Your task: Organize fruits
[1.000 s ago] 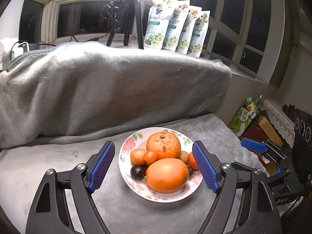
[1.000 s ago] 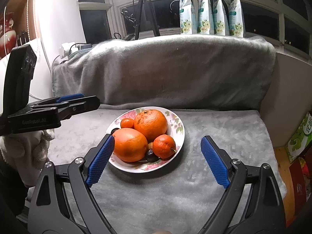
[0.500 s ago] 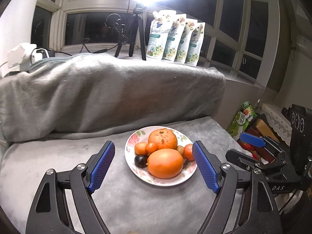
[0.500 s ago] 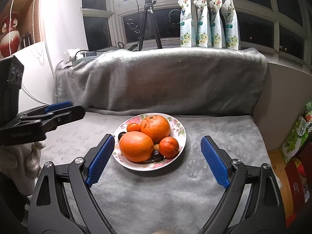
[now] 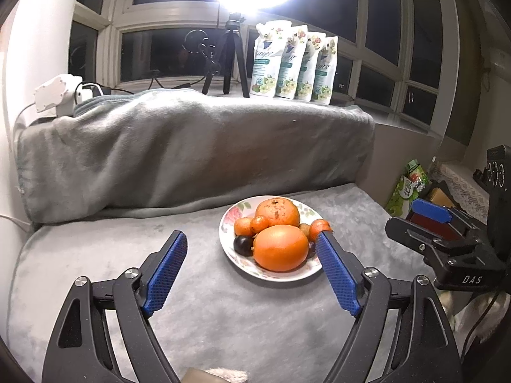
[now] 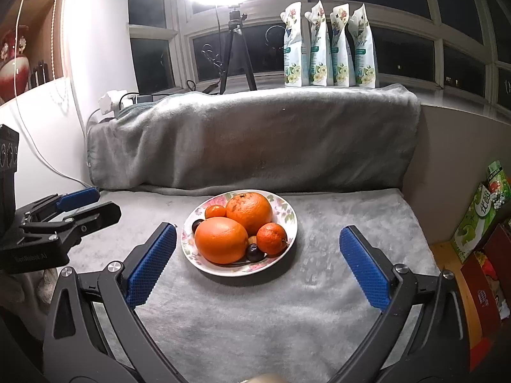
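A floral plate (image 5: 231, 220) (image 6: 287, 210) stands on the grey blanket and holds two large oranges (image 5: 280, 247) (image 6: 221, 239), several small mandarins (image 6: 271, 237) and dark plums (image 5: 242, 245). My left gripper (image 5: 252, 271) is open and empty, a little back from the plate, its right pad by the plate's near right rim. My right gripper (image 6: 257, 268) is open and empty, just short of the plate. Each gripper shows in the other's view, the right one (image 5: 447, 242) beside the plate's right, the left one (image 6: 57, 220) to its left.
The blanket (image 6: 255, 140) rises over a bolster behind the plate. On the sill stand a tripod (image 6: 234, 48), several refill pouches (image 6: 329, 44) and a power strip (image 5: 57, 94). Boxes and packets (image 6: 479, 223) lie past the right edge.
Both grippers have pulled back and risen away from the plate, which looks smaller and farther. Their jaws stay open. The fruit has not moved.
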Tool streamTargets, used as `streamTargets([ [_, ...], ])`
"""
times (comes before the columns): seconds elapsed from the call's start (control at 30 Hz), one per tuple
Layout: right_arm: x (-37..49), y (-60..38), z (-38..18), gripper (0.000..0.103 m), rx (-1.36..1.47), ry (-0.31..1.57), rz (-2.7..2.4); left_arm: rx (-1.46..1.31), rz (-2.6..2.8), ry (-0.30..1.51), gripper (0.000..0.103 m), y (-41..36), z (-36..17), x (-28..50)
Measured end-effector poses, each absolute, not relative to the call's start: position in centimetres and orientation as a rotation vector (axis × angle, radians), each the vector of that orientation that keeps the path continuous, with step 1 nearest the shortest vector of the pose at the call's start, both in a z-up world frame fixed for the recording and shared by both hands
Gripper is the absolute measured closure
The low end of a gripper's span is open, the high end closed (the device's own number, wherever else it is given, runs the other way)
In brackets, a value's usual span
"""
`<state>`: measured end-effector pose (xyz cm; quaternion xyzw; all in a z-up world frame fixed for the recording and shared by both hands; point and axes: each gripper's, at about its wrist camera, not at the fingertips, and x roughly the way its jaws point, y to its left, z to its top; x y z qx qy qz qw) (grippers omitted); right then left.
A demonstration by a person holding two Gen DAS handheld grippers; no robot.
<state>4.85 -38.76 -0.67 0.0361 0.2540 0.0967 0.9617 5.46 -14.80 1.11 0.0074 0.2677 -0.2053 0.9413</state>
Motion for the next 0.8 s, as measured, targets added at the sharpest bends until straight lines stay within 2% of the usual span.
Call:
streamTargets([
  [0.8, 5.1, -39.0, -1.6, 0.000, 0.104, 0.555, 0.195, 0.033, -0.399, 0.550, 0.019, -14.7, 0.8, 5.2],
])
